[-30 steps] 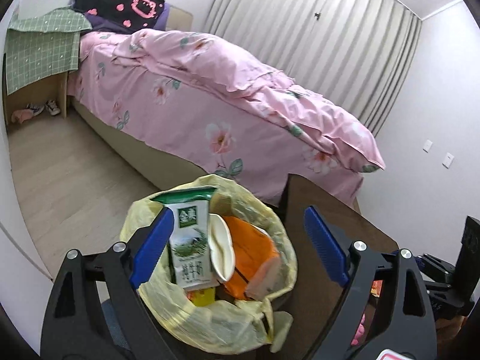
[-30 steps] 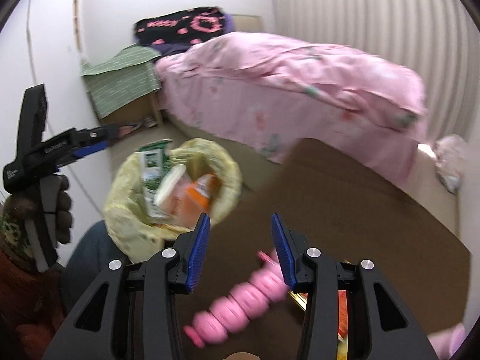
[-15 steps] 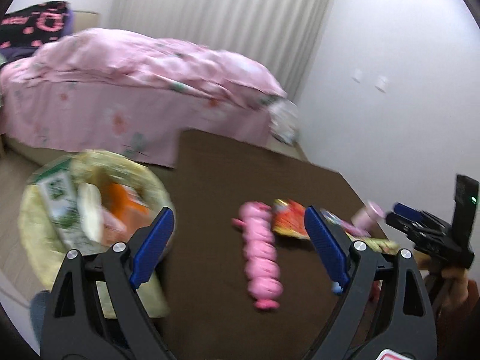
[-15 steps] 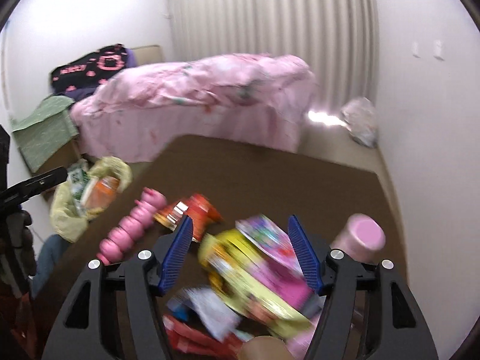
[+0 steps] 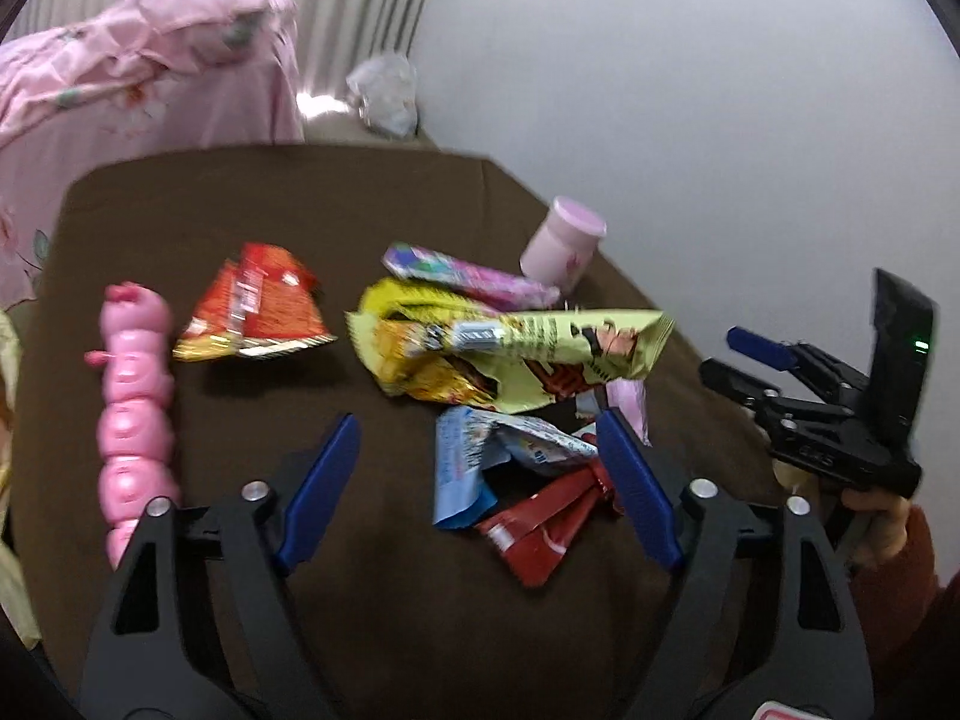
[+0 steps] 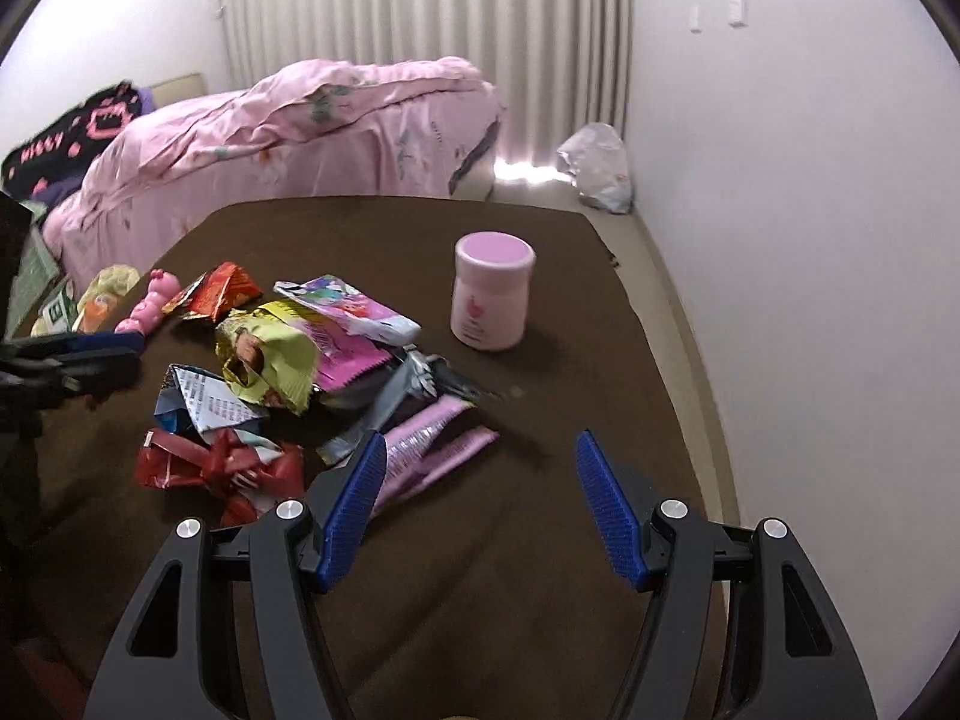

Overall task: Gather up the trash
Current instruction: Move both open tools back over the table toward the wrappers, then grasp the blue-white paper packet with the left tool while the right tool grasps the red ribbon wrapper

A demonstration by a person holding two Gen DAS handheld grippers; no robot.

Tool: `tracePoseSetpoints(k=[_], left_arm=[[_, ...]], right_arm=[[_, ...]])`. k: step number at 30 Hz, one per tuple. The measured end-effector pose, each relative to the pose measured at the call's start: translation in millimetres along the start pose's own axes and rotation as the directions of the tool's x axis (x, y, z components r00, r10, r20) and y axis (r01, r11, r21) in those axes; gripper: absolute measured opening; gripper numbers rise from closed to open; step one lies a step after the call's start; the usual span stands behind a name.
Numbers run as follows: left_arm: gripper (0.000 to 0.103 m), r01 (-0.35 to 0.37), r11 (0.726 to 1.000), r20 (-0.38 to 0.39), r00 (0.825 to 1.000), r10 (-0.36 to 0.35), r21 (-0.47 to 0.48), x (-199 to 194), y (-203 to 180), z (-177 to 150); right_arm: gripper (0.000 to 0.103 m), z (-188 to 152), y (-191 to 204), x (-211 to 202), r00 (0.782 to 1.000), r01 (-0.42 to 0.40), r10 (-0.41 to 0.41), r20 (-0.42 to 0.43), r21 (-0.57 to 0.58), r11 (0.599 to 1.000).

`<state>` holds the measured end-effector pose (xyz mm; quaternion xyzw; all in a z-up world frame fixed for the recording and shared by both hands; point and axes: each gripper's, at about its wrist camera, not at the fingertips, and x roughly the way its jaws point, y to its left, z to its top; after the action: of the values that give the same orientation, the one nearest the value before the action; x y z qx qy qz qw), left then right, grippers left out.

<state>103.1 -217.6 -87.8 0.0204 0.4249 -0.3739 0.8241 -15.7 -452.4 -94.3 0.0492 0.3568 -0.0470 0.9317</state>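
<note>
Both grippers have swung away from the yellow-lined trash bin (image 6: 102,294) and now hang over the dark brown table (image 5: 252,204). Jaws of the left gripper (image 5: 474,474) have just been closing a little yet stand apart, with a crumpled light-blue wrapper (image 5: 480,456) and a twisted red wrapper (image 5: 540,522) lying between them, not pinched. Over bare tabletop, the right gripper (image 6: 480,498) gapes wide, its jaws having just opened, with nothing in them.

Around the pink lidded jar (image 6: 493,291), which stands upright on the table, the trash spreads out: a purple printed packet (image 6: 348,306) just beside it, a yellow-green snack bag (image 6: 270,360) next, a pale pink sachet (image 6: 432,438) nearer the right gripper, an orange-red foil bag (image 5: 258,306) and a pink segmented caterpillar toy (image 5: 135,408) farther off.

The bin, well beyond the toy, holds a green-and-white carton and something orange.

Behind the table stand a bed with a pink floral quilt (image 6: 300,126), pleated curtains (image 6: 420,6) and a white bag (image 6: 597,165) on the floor.
</note>
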Motion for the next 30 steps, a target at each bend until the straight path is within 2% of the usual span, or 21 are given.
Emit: tracePoseSetpoints(k=[2, 3, 5, 8, 15, 19, 24, 27, 30], left_arm=[[0.067, 0.007, 1.000, -0.051, 0.999, -0.007, -0.016, 15.4, -1.9, 1.0], [0.058, 0.011, 1.000, -0.071, 0.997, -0.012, -0.024, 20.6, -2.6, -0.5], [0.046, 0.025, 0.999, -0.088, 0.996, -0.028, -0.044, 26.7, -1.1, -2.6], [0.040, -0.012, 0.998, -0.079, 0.997, 0.007, -0.059, 19.5, 5.5, -6.3], [0.040, -0.118, 0.989, -0.067, 0.991, 0.112, -0.095, -18.8, 33.8, -27.7], [0.041, -0.113, 0.988, -0.076, 0.992, 0.106, -0.102, -33.1, 41.6, -42.7], [0.053, -0.085, 0.991, -0.039, 0.996, 0.082, -0.102, -44.0, 45.2, -49.1], [0.058, -0.058, 0.993, -0.007, 0.998, 0.058, -0.099, -47.3, 41.3, -46.6], [0.059, -0.040, 0.995, 0.013, 0.999, 0.041, -0.092, -48.5, 37.1, -45.2]], right_arm=[[0.062, -2.4, 2.0, -1.0, 1.000, -0.011, 0.011, 0.010, 0.013, 1.000], [0.062, -2.7, 4.2, -0.6, 1.000, -0.013, 0.013, 0.009, 0.013, 1.000], [0.062, -4.0, 11.8, 1.7, 1.000, -0.024, 0.024, -0.005, 0.000, 1.000], [0.062, -4.8, 26.3, 6.8, 0.998, -0.063, 0.062, -0.026, -0.037, 0.997], [0.062, -6.1, 67.1, 11.0, 0.975, -0.220, 0.216, -0.044, -0.103, 0.970], [0.062, -4.6, 84.7, 20.6, 0.968, -0.248, 0.241, -0.071, -0.131, 0.960], [0.061, -9.1, 102.3, 35.8, 0.957, -0.278, 0.260, -0.129, -0.153, 0.948], [0.055, -15.8, 104.2, 34.9, 0.959, -0.274, 0.255, -0.124, -0.164, 0.948], [0.049, -15.8, 96.1, 29.3, 0.951, -0.301, 0.287, -0.119, -0.135, 0.944]])
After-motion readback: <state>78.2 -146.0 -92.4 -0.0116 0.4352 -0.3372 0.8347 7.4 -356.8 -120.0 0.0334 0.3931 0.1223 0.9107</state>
